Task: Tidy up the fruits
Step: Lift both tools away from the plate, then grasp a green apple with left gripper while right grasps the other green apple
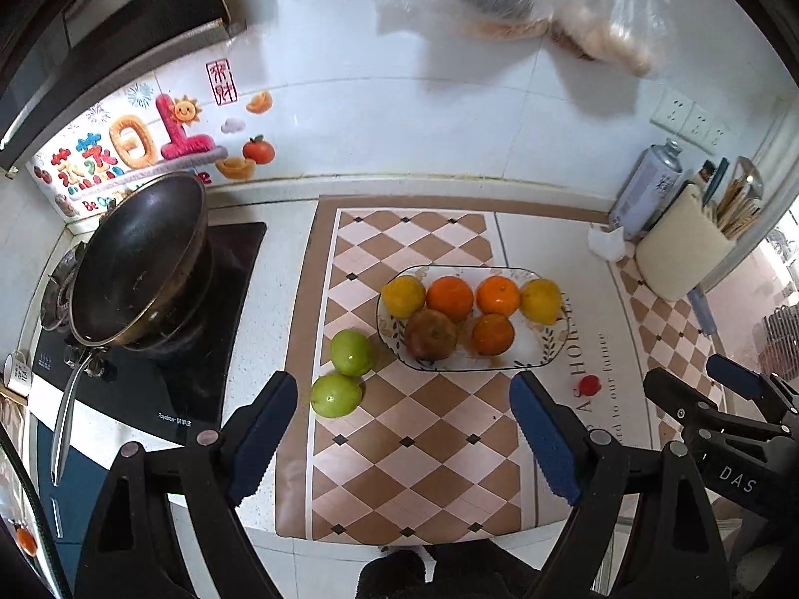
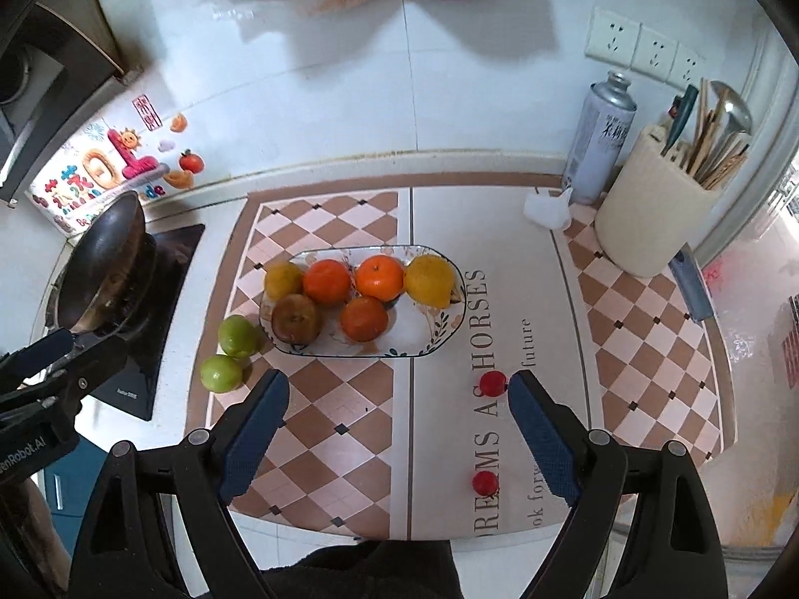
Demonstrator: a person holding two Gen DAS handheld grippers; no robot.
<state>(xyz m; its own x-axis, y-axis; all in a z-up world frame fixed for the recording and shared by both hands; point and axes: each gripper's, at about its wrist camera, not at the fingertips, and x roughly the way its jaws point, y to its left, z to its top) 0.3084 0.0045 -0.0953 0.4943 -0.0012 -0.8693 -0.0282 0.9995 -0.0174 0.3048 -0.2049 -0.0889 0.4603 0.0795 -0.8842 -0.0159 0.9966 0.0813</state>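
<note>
A patterned oval plate [image 1: 544, 349] [image 2: 429, 337] on the checkered mat holds three oranges [image 1: 449, 297], two yellow fruits [image 1: 402, 294] and a brownish apple [image 1: 430, 334]. Two green apples [image 1: 351, 352] [image 1: 335, 395] lie on the mat left of the plate; they also show in the right wrist view [image 2: 238, 335] [image 2: 221, 373]. Two small red fruits [image 2: 493, 383] [image 2: 485, 482] lie on the mat in front of the plate. My left gripper [image 1: 404, 394] is open and empty, near the green apples. My right gripper [image 2: 397, 394] is open and empty, its right finger beside one red fruit.
A black wok [image 1: 140, 264] sits on the stove at the left. A spray can [image 2: 599, 140] and a cream utensil holder [image 2: 654, 209] stand at the back right. Plastic bags [image 1: 549, 0] hang on the tiled wall. The counter's front edge is just below the grippers.
</note>
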